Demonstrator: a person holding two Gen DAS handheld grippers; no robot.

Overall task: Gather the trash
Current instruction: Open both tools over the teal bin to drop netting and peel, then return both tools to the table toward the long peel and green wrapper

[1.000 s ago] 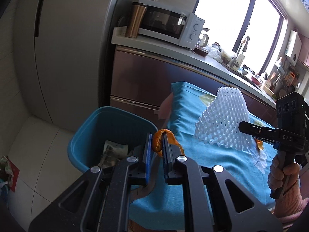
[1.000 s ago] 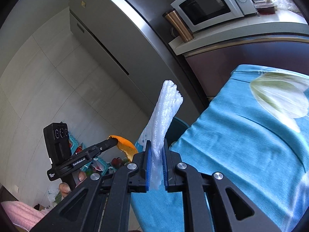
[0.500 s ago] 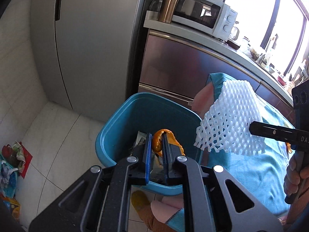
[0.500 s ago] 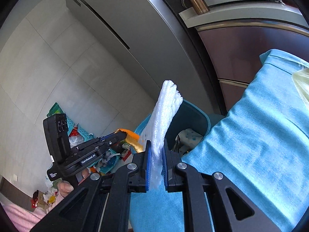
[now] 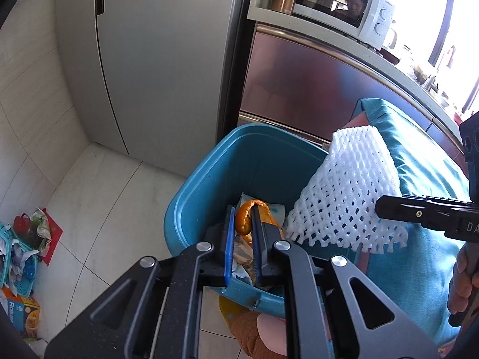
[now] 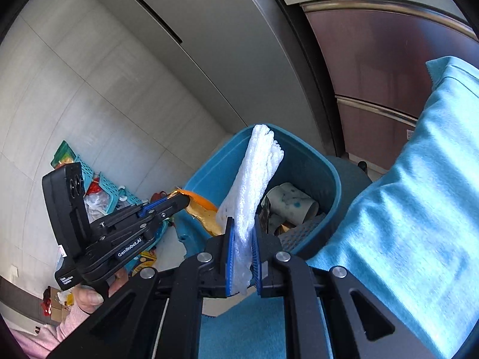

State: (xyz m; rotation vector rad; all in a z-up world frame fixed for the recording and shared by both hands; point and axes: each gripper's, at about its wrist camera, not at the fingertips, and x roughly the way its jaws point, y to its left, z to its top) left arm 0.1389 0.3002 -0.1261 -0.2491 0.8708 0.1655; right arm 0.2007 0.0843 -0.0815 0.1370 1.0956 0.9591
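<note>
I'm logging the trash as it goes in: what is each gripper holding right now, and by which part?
Left gripper: orange peel, pinched at one end. Right gripper: white foam fruit net, pinched at its lower edge.

Pale tiled floor [image 5: 89,197], grey fridge [image 5: 167,59] — microwave [image 5: 338,6] on sunlit counter [image 5: 374,56].

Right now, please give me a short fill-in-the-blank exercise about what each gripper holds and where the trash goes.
1. The left gripper is shut on an ____ peel.
2. The right gripper is shut on a white foam ____.
3. Both pieces hang above a ____ bin.
4. The cloth beside the bin is ____.

Missing words: orange; net; blue; blue
</note>
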